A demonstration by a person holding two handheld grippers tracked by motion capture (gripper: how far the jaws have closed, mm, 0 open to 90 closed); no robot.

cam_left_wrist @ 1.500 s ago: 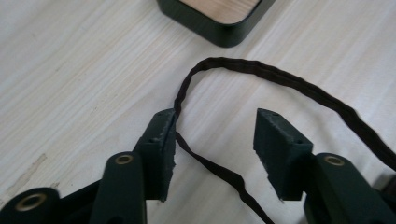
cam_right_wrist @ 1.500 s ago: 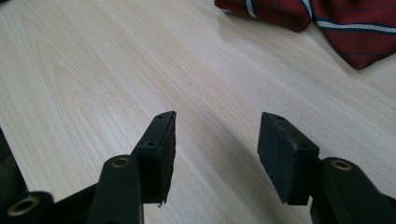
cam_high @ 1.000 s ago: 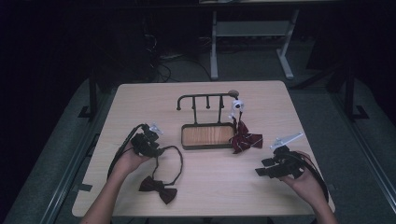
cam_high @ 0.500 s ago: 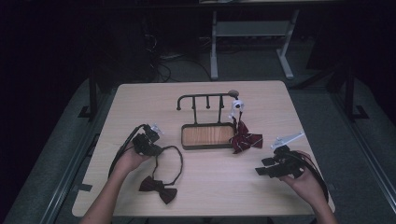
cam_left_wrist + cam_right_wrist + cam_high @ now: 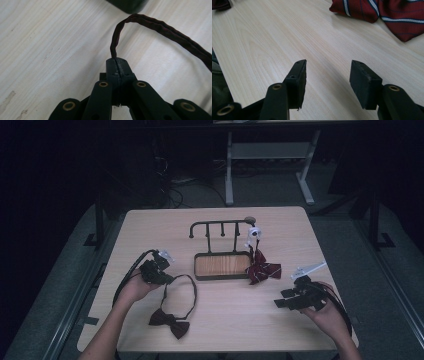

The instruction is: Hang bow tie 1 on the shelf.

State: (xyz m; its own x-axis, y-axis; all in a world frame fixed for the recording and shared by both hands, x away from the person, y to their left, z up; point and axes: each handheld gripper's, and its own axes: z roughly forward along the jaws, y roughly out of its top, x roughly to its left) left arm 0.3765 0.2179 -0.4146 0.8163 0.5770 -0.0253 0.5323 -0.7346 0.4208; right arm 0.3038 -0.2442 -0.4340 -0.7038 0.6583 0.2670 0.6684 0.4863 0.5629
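**Beside the hanger stand, a strap pinched by its edge**

Left of the small hanger stand [image 5: 220, 251] on the worktop [image 5: 215, 330], the left hand-held gripper [image 5: 161, 276] has just been closing, and its jaws now meet on the thin neck strap [image 5: 130, 27] of the dark bow tie [image 5: 169, 322]. The bow itself lies on the wood nearer the person than the stand, with the strap looping from it up toward the stand's tray.

Risks, as I judge them:
- The strap is narrow and sits at the very tip of the jaws, so a quick lift could pull it free.
- The bow hangs at the far end of the loop; raised, it may swing and snag a peg of the stand.
- The loop may collapse once it is lifted, which would make it hard to slip over a peg.
- The striped red bow tie [image 5: 262, 270] leans against the right end of the stand, and a careless pass could knock it.

Right of the stand and nearer the person, the right hand-held gripper [image 5: 300, 298] hovers just over bare wood with its jaws wide apart, holding nothing and touching nothing.
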